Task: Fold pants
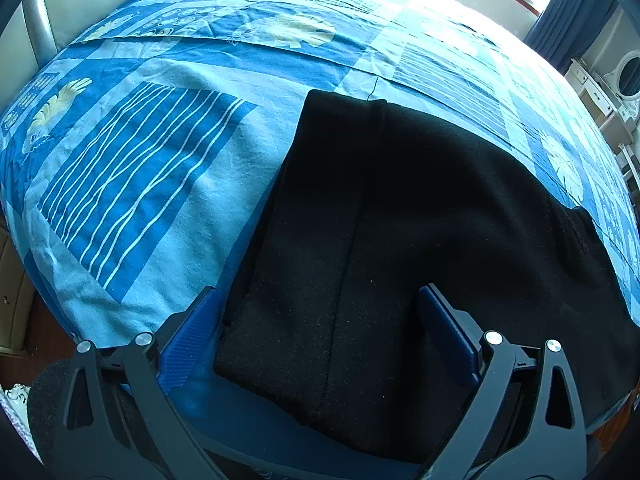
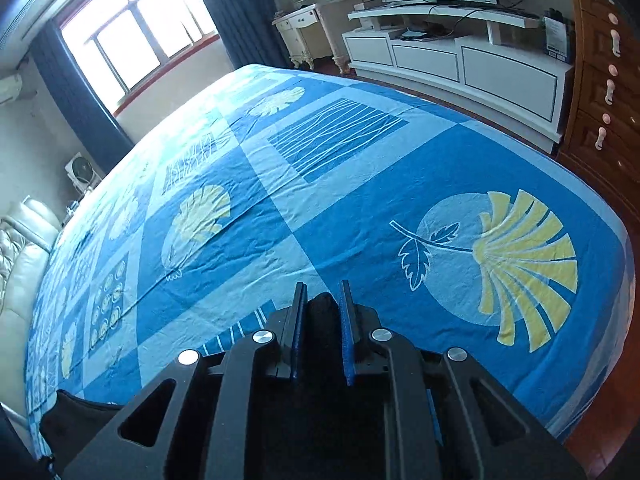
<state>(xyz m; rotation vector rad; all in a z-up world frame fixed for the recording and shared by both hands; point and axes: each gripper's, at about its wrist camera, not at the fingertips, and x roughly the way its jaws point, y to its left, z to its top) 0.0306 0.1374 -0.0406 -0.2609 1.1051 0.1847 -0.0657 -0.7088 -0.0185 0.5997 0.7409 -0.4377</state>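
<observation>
The black pants (image 1: 400, 220) lie flat on the bed (image 1: 160, 160), spread over its blue patterned sheet near the front edge. The left tongs (image 1: 320, 312) stand wide open above the pants' near end, gripping nothing. The right tongs (image 2: 322, 304) are nearly closed, pinching a fold of the pants' black cloth between their blue pads (image 2: 346, 332).

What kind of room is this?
It looks like a bedroom. A big bed with a blue patterned bedspread fills the view, a white dressing table with an oval mirror stands near the window, and black pants lie on the bed.
</observation>
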